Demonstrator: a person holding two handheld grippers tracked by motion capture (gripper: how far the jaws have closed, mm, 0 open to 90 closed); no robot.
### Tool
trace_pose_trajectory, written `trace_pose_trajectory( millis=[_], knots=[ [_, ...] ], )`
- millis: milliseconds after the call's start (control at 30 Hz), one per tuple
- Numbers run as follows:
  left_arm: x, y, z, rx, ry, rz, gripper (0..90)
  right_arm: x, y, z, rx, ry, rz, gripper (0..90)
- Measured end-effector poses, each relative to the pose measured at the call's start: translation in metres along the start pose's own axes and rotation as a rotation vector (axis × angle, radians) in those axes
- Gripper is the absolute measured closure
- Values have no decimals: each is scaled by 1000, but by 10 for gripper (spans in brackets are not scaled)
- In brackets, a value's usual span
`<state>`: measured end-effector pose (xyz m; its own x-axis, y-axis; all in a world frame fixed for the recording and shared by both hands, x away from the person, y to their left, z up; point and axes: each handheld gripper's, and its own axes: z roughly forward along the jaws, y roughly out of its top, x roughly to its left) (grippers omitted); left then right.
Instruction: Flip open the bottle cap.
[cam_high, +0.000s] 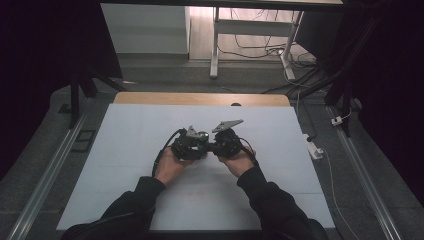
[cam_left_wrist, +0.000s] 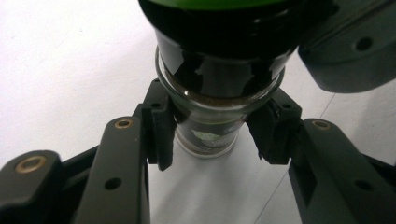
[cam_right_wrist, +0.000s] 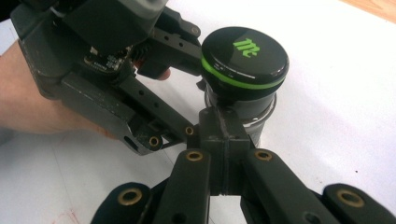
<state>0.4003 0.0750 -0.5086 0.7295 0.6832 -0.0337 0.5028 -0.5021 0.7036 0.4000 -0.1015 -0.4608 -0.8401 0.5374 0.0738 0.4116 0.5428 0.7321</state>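
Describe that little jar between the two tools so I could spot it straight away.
On the white table, look where the person's two hand-held grippers meet. The left gripper clamps a small glass jar by its body. It has a black cap with a green ring and green logo.

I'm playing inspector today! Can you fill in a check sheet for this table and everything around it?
Surface: white table top, wooden strip at far edge.
Job's things: glass jar with black, green-ringed cap, brown contents.
Clutter: nothing seen.
Grippers: left gripper shut on the jar's glass body; right gripper closed beside the jar, holding nothing.
Cables: gripper cable; loose wires on the floor.
Surroundings: white desk legs, power strip, dark curtains.
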Motion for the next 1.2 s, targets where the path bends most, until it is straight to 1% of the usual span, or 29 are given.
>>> trace_pose_trajectory(
  millis=[167, 267, 533, 700, 933, 1067, 1167, 1200],
  knots=[
    [0, 0, 0, 0, 1, 0, 536, -1, 0, 0, -7, 9, 3, 897],
    [0, 0, 0, 0, 2, 0, 536, 0, 2, -2, -22, 11, 5, 897],
    [0, 0, 0, -1, 3, 1, 536, 1, 3, -6, -30, 25, 7, 897],
    [0, 0, 0, 0, 3, 3, 536, 2, 7, -9, -53, 17, 4, 897],
    [0, 0, 0, 1, 5, 1, 536, 0, 8, -10, -60, 10, 13, 898],
    [0, 0, 0, 2, 4, 1, 536, -1, 10, -12, -74, 5, 15, 898],
    [-1, 0, 0, -2, 5, -6, 536, -2, 11, -12, -79, 4, 14, 898],
    [0, 0, 0, 4, 4, 0, 536, -2, 12, -13, -81, 1, 13, 898]
  ],
)
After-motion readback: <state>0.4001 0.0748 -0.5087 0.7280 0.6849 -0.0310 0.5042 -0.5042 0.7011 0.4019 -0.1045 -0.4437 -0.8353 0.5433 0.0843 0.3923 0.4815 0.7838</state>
